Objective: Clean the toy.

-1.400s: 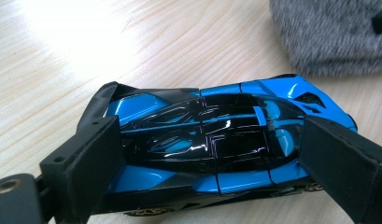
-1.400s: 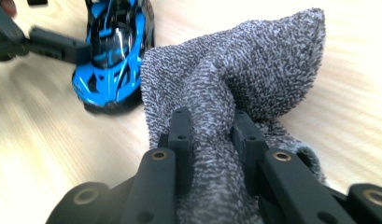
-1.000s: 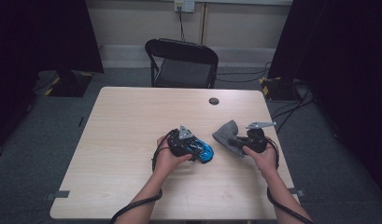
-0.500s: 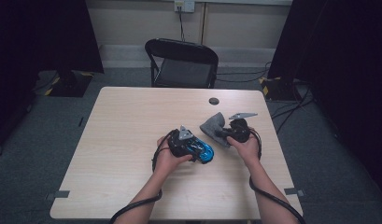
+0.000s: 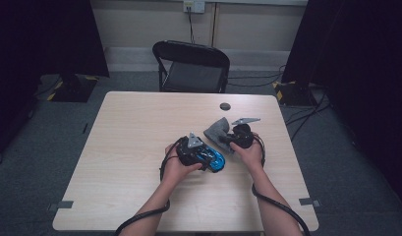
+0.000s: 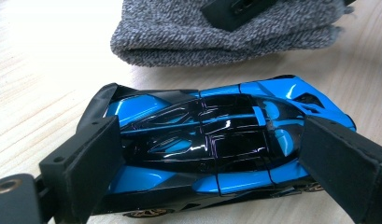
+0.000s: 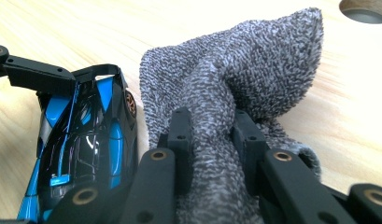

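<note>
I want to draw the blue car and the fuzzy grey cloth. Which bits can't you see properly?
- Toy car: nose and tail hidden behind the left gripper pads, left gripper view.
- Car wheels: mostly cut off by the bottom edge there.
- Grey cloth: pinched middle hidden between the right gripper jaws, right gripper view.
- High view: car details too small.

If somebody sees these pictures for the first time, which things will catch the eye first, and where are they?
The shiny blue and black toy car stands out most: it lies on the table near the person's edge, held lengthwise between the jaws of the left gripper. Just beside it is a grey knitted cloth, bunched up and pinched by the right gripper. Behind the table stands a black folding chair.
</note>
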A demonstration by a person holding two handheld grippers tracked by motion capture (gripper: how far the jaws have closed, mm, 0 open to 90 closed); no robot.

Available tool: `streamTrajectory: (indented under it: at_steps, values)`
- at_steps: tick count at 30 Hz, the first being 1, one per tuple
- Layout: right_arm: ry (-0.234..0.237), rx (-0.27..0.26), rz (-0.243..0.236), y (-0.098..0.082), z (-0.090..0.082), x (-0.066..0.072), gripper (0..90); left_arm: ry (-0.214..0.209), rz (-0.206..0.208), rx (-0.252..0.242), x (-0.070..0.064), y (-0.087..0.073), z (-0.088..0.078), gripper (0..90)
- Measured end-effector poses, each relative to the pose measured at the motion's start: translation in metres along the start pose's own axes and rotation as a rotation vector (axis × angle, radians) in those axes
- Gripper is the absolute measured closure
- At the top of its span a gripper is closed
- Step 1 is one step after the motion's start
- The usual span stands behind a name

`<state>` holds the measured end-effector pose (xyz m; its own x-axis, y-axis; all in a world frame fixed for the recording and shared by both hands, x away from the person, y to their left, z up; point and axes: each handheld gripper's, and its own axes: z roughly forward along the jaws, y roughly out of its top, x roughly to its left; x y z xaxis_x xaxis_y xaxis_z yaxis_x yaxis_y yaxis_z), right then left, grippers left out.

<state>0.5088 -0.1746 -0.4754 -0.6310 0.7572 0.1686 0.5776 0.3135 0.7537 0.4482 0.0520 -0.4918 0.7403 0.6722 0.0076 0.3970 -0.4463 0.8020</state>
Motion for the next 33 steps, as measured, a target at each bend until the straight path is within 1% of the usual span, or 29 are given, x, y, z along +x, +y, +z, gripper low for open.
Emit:
streamTrajectory:
  at_steps: [7,9,12,14,19,25,27,29,33]
  values:
    - [-0.022,0.004,-0.014,0.006,0.008,0.005,73.3,0.003,0.003,0.0,0.0,0.0,0.0,6.1]
    - [-0.03,0.008,-0.022,0.007,0.011,0.008,73.3,0.0,0.0,-0.001,-0.001,0.0,0.0,6.0]
    - [-0.036,0.021,-0.038,0.007,0.017,0.012,73.3,-0.007,0.008,-0.004,-0.002,0.0,0.0,5.9]
    - [-0.03,0.027,-0.038,0.007,0.021,0.015,73.3,-0.009,0.008,-0.005,-0.002,0.0,0.0,5.9]
    - [-0.021,0.063,-0.078,0.007,0.03,0.021,73.2,-0.009,0.006,-0.001,-0.002,0.0,0.0,5.9]
    - [-0.006,0.09,-0.088,0.007,0.032,0.022,73.2,-0.008,0.007,-0.001,-0.002,0.0,0.0,6.0]
    - [0.001,0.088,-0.091,0.006,0.032,0.021,73.2,-0.007,0.005,-0.002,-0.002,0.0,0.0,6.0]
    - [0.006,0.087,-0.082,0.005,0.032,0.021,73.2,-0.008,0.003,-0.003,-0.002,0.0,0.001,6.0]
    - [0.014,0.091,-0.093,0.004,0.031,0.02,73.2,-0.008,0.007,-0.002,-0.002,0.0,0.0,6.1]
